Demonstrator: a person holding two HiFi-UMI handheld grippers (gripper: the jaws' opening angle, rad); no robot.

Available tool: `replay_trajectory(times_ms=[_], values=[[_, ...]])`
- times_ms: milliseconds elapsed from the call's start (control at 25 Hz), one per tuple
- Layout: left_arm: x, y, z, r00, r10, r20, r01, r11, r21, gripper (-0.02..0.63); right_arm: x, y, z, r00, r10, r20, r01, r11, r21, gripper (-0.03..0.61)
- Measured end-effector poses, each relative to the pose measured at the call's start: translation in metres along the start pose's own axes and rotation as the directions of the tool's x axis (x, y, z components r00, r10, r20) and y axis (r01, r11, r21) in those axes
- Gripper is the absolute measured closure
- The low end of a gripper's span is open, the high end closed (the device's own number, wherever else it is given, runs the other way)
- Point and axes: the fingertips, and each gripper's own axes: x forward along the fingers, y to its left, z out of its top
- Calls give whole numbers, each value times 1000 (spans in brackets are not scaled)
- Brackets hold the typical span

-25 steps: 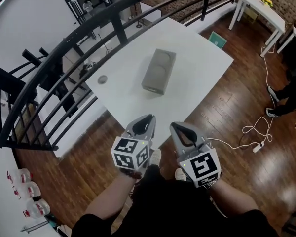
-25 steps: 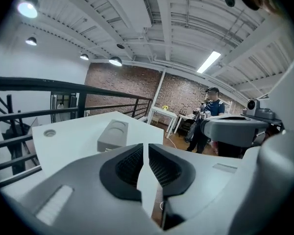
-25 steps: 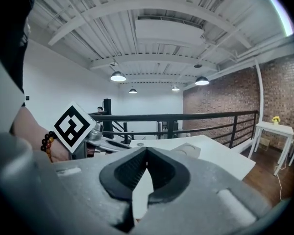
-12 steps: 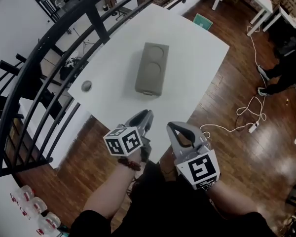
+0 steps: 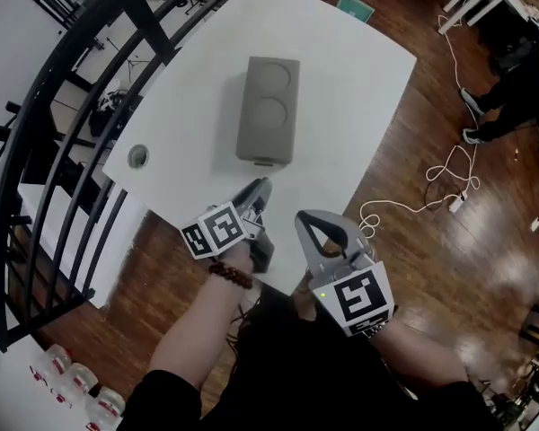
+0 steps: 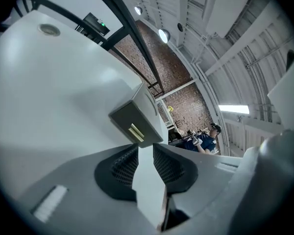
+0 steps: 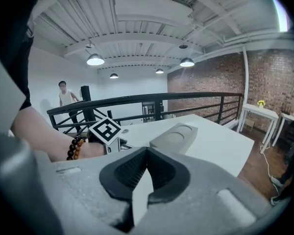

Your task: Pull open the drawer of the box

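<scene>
A grey box (image 5: 268, 110) lies on a white table (image 5: 364, 79), its drawer (image 5: 263, 161) shut. Near the drawer end of the box, the left gripper (image 5: 259, 189) points at it, jaws slightly spread and empty. Beside it, farther from the box, the right gripper (image 5: 304, 219) has its jaws pressed together.

Hidden behind left tongs (image 5: 262, 187) and right tongs (image 5: 304, 218) in head view: near edge of surface (image 5: 359, 88). Cannot see drawer front of box (image 5: 268, 110) from above; only a small tab (image 5: 263, 161) at its near end. Cannot identify round item (image 5: 138, 157) by surface's left edge: too small. Cropped by frame edges: bottles (image 5: 79, 381), lower left; person (image 5: 521, 88), right. In right gripper view, box's near end masked by the tongs themselves. In left gripper view, distant figure (image 6: 206, 138) too small to detail.
</scene>
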Motion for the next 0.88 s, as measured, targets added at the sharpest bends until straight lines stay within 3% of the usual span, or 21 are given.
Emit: replay_trajectory(times_ms=[240,880], values=[[17,10,6,999,-34,-2,34,993,-113,494,11,-1,-6,1000,-3,-23,3,1000,11,586],[34,17,21,998,-51,46,61,969,-238,512,12,-16,-6,1000,3,-28,-2,1000,29,586]])
